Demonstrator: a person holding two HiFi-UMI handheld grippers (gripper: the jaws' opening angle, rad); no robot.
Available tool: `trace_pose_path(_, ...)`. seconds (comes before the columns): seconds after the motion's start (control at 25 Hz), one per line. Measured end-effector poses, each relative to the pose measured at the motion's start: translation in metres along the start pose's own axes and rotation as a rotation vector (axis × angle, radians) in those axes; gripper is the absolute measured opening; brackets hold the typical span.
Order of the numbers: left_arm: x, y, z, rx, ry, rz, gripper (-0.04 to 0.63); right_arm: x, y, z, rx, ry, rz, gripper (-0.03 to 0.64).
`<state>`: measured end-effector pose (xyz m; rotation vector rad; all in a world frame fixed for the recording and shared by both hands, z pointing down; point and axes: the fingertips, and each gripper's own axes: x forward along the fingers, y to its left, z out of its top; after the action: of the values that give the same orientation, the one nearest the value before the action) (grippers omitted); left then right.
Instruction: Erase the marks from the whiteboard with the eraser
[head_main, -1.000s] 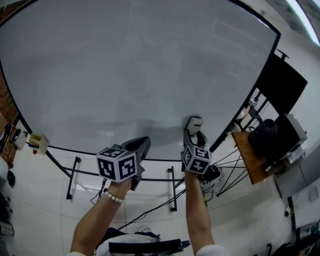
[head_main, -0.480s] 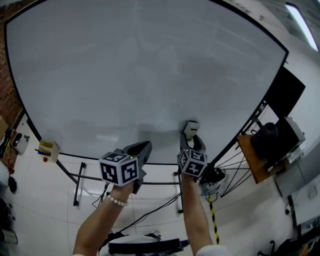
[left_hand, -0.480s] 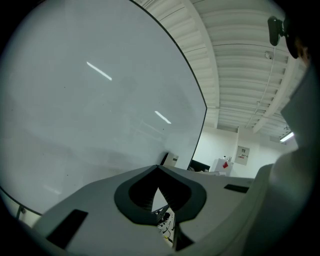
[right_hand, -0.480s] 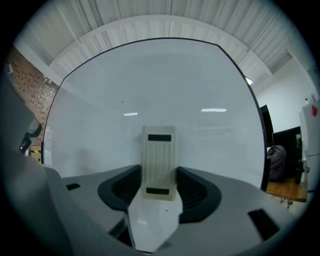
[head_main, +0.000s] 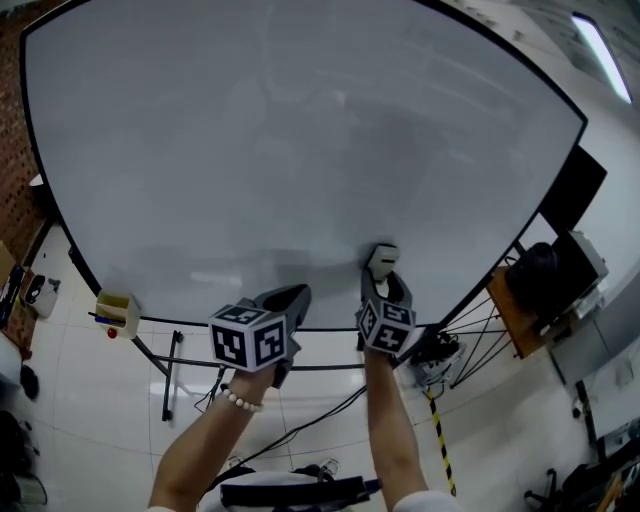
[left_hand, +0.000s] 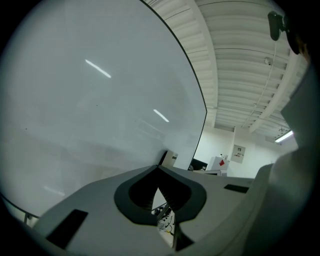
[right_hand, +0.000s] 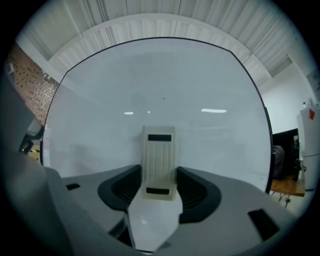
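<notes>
Near whiteboard bottom edge: right hand-held gripper pinches eraser, left hand-held gripper pressed together. Hard push may knock eraser loose.

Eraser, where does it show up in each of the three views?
Head view: eraser low centre, in front of the whiteboard, above the right gripper.
Left gripper view: perhaps the small cream shape above the jaw tips; cannot tell.
Right gripper view: eraser centre, held between the jaws.
Shared landmark: the whiteboard.
</notes>
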<state>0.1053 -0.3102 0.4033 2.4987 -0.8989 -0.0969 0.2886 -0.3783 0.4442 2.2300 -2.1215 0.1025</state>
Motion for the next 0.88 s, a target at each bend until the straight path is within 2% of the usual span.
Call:
trace_pose_path(0.32,-0.048,0.043,0.002,-0.047,-0.001,0.021,-0.008,0.002,0.063,-0.003,0.029,-0.012,-0.001,0.25)
trace_pose_path(0.64,-0.067,0.072,0.006,-0.103,-0.068,0.132,-0.008,0.001,0.118,0.004,0.008,-0.041,0.055,0.25)
trace_pose_path(0.88,-0.084,0.091,0.011,-0.103,-0.108,0.213,-0.008,0.001,0.152,0.004,-0.005,-0.031,0.103,0.25)
